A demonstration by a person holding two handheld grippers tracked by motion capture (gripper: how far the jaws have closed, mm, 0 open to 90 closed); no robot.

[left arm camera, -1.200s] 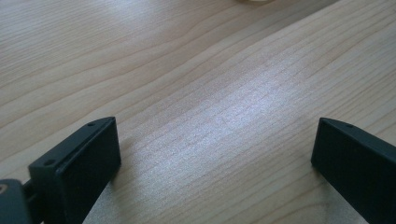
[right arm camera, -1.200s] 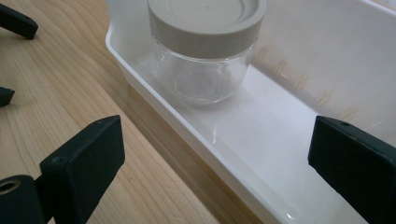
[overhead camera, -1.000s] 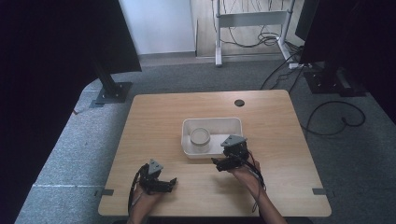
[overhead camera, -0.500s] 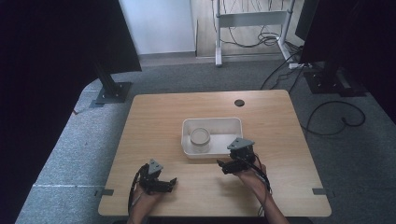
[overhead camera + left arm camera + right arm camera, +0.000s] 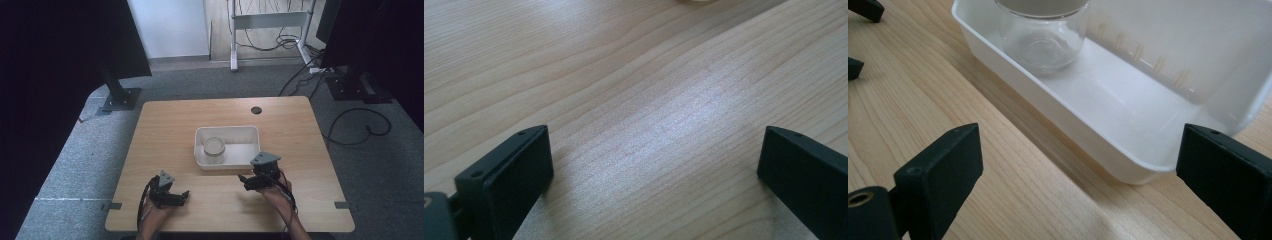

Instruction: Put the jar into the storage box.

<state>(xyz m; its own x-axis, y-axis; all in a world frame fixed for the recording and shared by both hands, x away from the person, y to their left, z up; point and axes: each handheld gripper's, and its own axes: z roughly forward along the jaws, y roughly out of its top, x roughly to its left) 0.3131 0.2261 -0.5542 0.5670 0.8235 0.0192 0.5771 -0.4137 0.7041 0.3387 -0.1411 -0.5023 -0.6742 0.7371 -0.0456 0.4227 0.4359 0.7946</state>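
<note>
Right tool (image 5: 1078,185) spread wide and empty just short of the white tray (image 5: 1128,165), glass jar (image 5: 1040,37) ahead-left inside it, probably upright; left tool (image 5: 654,185) also apart, well farther off over bare counter (image 5: 634,75).

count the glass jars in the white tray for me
1. The glass jar stands upright in the left part of the white tray at the table's middle. Nothing hidden behind it that I can tell.

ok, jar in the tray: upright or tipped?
Upright. The jar stands on its base in the tray, lid on top; the right gripper view shows clear glass with nothing visible inside.
</note>
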